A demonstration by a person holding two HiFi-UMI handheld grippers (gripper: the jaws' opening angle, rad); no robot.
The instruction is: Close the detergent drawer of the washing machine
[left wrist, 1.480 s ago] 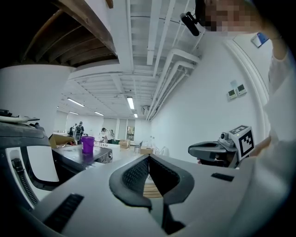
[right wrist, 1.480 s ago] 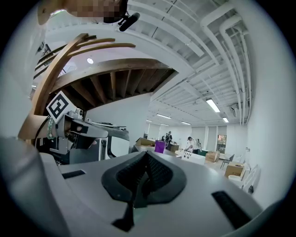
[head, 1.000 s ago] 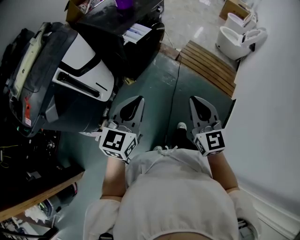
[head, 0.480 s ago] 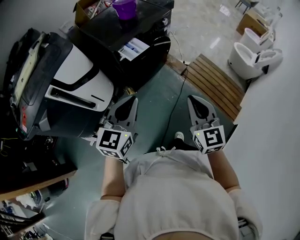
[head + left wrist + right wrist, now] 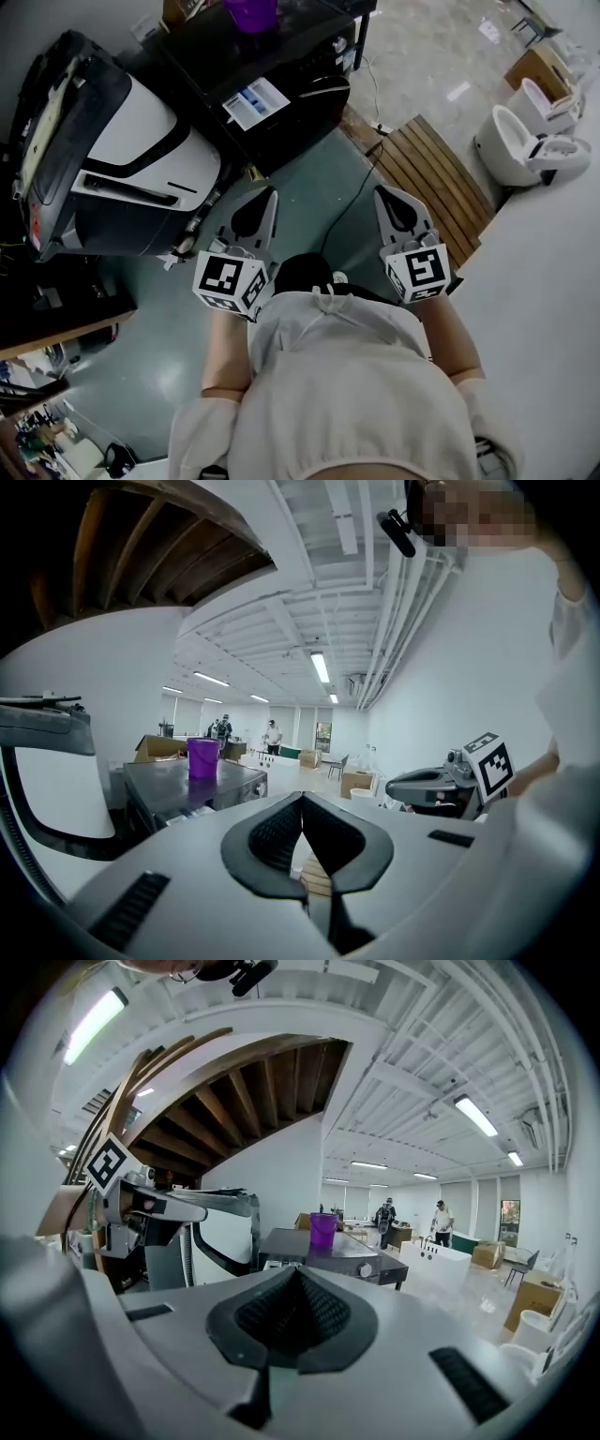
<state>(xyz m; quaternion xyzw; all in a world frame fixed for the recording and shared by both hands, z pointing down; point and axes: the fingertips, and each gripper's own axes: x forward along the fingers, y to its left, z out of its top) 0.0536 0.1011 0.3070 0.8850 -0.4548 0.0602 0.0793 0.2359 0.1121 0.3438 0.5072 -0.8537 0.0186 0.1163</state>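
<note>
— Ahead of your left tongs (image 5: 265, 199) and right tongs (image 5: 384, 197) sits the dark grey washing machine (image 5: 309, 56), with a purple plastic cup (image 5: 251, 11) on top.

— And the drawer?

— Likely that pale blue-and-white piece (image 5: 257, 101) jutting from its front. You're well short of it, both tongs clenched on nothing, ready to push.

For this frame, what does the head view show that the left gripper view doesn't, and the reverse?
Only the head view: the marker cube on the left gripper, and the cable across the green floor. Only the left gripper view: ceiling light strips and people standing far off. Both: the purple cup on the dark machine, and the right gripper.
</note>
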